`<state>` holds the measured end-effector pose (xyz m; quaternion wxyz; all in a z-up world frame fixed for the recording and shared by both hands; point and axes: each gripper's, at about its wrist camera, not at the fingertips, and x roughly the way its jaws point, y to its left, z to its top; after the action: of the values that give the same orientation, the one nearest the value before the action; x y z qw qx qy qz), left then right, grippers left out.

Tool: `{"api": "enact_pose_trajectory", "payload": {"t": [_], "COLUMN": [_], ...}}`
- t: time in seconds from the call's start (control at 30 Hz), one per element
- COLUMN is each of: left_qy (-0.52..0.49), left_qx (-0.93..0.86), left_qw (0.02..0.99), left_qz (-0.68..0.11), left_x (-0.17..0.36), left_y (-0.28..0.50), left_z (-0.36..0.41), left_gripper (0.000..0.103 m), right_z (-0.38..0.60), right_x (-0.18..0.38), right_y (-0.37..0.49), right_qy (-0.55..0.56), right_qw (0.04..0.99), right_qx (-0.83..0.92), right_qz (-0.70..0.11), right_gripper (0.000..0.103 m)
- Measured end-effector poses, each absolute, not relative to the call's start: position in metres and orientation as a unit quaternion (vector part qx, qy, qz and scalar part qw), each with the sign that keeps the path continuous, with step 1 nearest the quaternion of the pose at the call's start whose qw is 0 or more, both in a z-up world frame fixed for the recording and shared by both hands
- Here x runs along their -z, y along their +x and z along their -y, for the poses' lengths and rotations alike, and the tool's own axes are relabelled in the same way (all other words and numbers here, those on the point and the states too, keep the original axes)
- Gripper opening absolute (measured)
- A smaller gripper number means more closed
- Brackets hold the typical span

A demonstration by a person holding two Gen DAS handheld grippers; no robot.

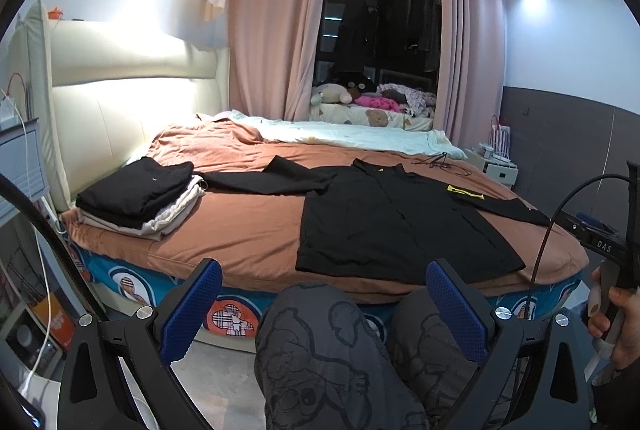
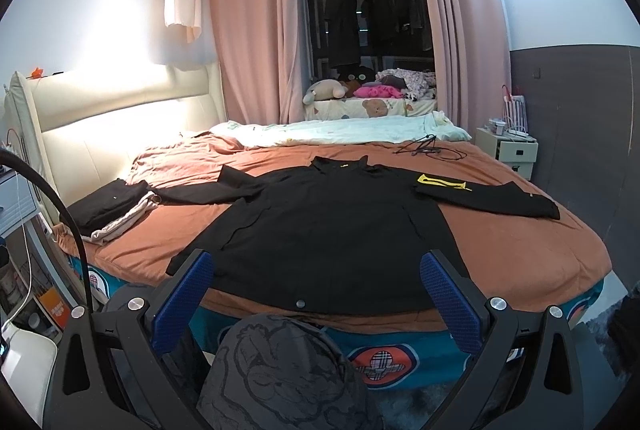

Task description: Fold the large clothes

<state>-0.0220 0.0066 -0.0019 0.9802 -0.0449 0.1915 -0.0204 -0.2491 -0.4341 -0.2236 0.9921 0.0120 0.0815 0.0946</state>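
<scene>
Both claws hang wide open and empty at the foot of the bed: the left gripper (image 1: 324, 294) frames the person's patterned grey knees (image 1: 320, 342), while the right gripper (image 2: 316, 286) spreads its blue pads (image 2: 448, 294) just short of the mattress edge, over one knee (image 2: 280, 366). A hand (image 1: 612, 322) grasping the right tool shows at the edge of the left view. Beyond them, a large black shirt (image 2: 320, 230) lies flat on the rust-coloured sheet (image 2: 520, 242), hem nearest, collar away, both sleeves stretched sideways, a yellow patch (image 2: 442, 183) on the right sleeve. Near the headboard sits a stack of folded clothes (image 1: 140, 198). Farther back lie a pale blanket (image 2: 340, 132), pink curtains (image 2: 256, 30) and plush toys (image 2: 326, 89).
</scene>
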Motion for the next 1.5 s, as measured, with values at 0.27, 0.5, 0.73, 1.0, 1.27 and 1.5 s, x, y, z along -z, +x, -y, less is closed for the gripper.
{"api": "enact_pose_trajectory", "payload": {"t": [0.27, 0.5, 0.73, 1.0, 1.27, 1.5], "left_qy": [-0.059, -0.074, -0.078, -0.08, -0.094, -0.09], "left_qx": [0.02, 0.024, 0.015, -0.006, -0.027, -0.042], "left_qw": [0.98, 0.978, 0.977, 0.974, 0.968, 0.961], "left_qz": [-0.19, -0.192, -0.2, -0.211, -0.231, -0.258], "left_x": [0.002, 0.004, 0.007, 0.006, 0.012, 0.017], "left_y": [-0.023, -0.012, 0.007, 0.04, 0.091, 0.145], "left_z": [-0.011, -0.015, -0.019, -0.027, -0.042, -0.059], "left_gripper": [0.102, 0.102, 0.103, 0.102, 0.102, 0.102], "right_z": [0.434, 0.434, 0.429, 0.422, 0.414, 0.407], "right_x": [0.22, 0.214, 0.207, 0.196, 0.171, 0.156], "right_y": [-0.249, -0.248, -0.225, -0.172, -0.101, -0.039], "right_qy": [0.008, 0.004, -0.004, 0.004, 0.005, 0.0], "right_qw": [0.991, 0.992, 0.991, 0.987, 0.982, 0.975], "right_qx": [-0.096, -0.093, -0.099, -0.122, -0.143, -0.162], "right_qz": [-0.088, -0.086, -0.089, -0.101, -0.122, -0.151], "right_gripper": [0.103, 0.103, 0.103, 0.103, 0.103, 0.103]}}
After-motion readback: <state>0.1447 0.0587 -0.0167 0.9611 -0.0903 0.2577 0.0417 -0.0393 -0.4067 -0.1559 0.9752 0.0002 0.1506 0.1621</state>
